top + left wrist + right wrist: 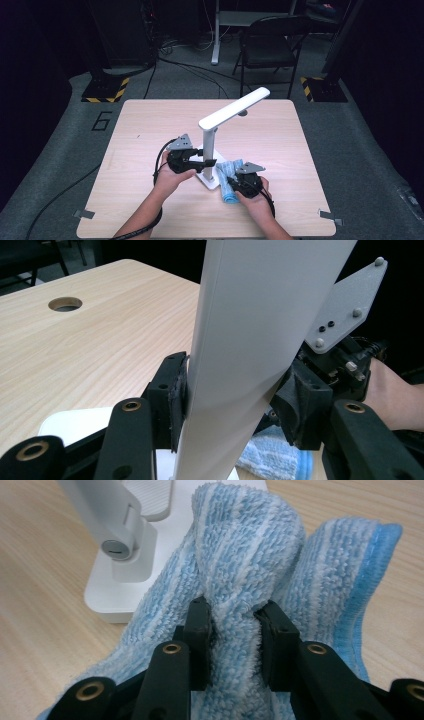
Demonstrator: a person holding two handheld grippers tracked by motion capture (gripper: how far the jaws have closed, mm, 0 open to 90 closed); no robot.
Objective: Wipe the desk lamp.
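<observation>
Worktop (pixel 150 130): light wood, rounded corners, with a round cable hole toward 12 o'clock.
Lamp (pixel 216 135): white desk lamp near the middle of the worktop — flat base, upright post, long head slanting up toward 1 o'clock.
Cloth (pixel 229 176): blue-and-white striped towel at about 4 o'clock from the lamp base, one edge lying over the base's corner, bunched into a raised fold.
Left hand-held gripper (pixel 206 163): at 9 o'clock of the lamp, clamped on the lamp post low down; in the left gripper view both pads press the white post (pixel 235 365) from either side.
Right hand-held gripper (pixel 231 179): at 5 o'clock of the lamp, narrowed onto the cloth — in the right gripper view the jaws pinch the raised fold (pixel 235 615) between them.
Hands: each wraps its own gripper, forearms coming in from 6 o'clock.
</observation>
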